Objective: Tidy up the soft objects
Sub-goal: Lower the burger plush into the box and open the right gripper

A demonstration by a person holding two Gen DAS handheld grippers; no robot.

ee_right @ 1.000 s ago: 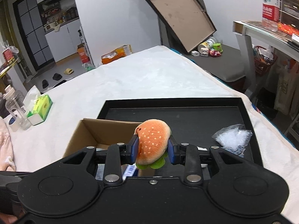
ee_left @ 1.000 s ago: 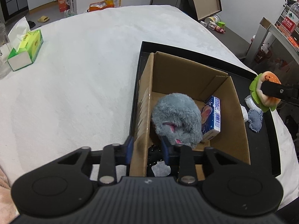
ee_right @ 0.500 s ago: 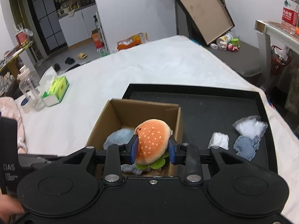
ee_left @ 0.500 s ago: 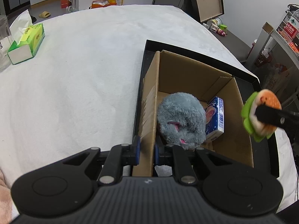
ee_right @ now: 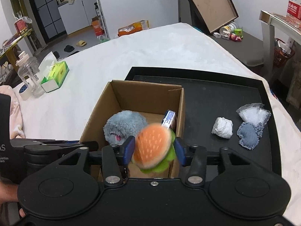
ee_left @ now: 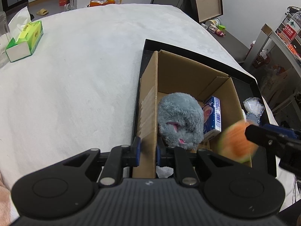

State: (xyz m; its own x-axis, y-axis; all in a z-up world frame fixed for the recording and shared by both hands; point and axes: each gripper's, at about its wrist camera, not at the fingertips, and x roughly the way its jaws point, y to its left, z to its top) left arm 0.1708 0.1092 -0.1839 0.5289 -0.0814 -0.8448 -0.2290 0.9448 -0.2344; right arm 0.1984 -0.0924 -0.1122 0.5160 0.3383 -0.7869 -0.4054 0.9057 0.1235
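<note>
The left gripper (ee_left: 146, 151) is pinching the near wall of the cardboard box (ee_left: 148, 124) between its jaws. The right gripper's (ee_right: 153, 150) jaws are spreading, with the blurred burger plush (ee_right: 153, 146) between them (pads look clear of it), just above the box's near corner.

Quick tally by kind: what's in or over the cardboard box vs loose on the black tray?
Plush toys: 2, grey plush, burger plush
Tissue packs: 1
Clear bags: 1
White wads: 1
Denim pieces: 1
Total: 6
</note>
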